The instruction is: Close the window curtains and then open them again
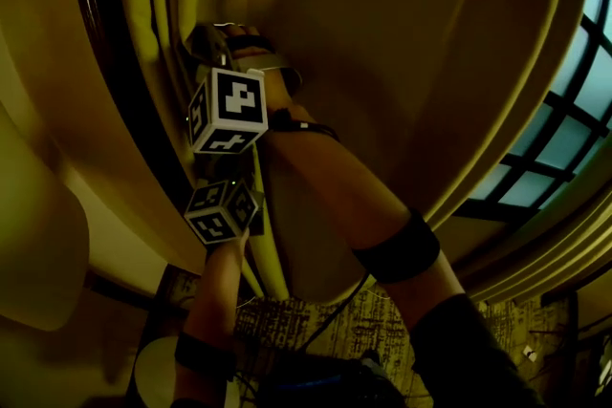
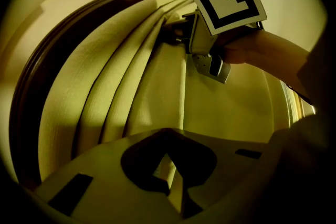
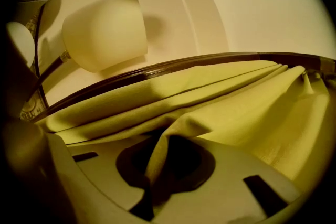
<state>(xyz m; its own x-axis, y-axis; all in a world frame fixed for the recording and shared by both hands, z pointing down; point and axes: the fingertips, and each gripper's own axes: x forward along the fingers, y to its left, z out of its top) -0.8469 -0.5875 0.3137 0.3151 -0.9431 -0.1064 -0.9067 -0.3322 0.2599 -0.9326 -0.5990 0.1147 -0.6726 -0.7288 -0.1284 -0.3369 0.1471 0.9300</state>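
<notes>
Left gripper pressed shut, pinching curtain fold | right gripper likewise pinching fabric | curtain bunched against dark frame, window panes uncovered at right | judged: curtain open, whether closing is done or pending unclear

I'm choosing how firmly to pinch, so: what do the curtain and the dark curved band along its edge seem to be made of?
Curtain: woven cloth, matte yellow-beige. It falls in soft pleats and shows a fine weave up close.
Dark band: probably stained wood or dark metal, smooth with a slight sheen. A thin highlight runs along it, but the dim light leaves the material open.
</notes>
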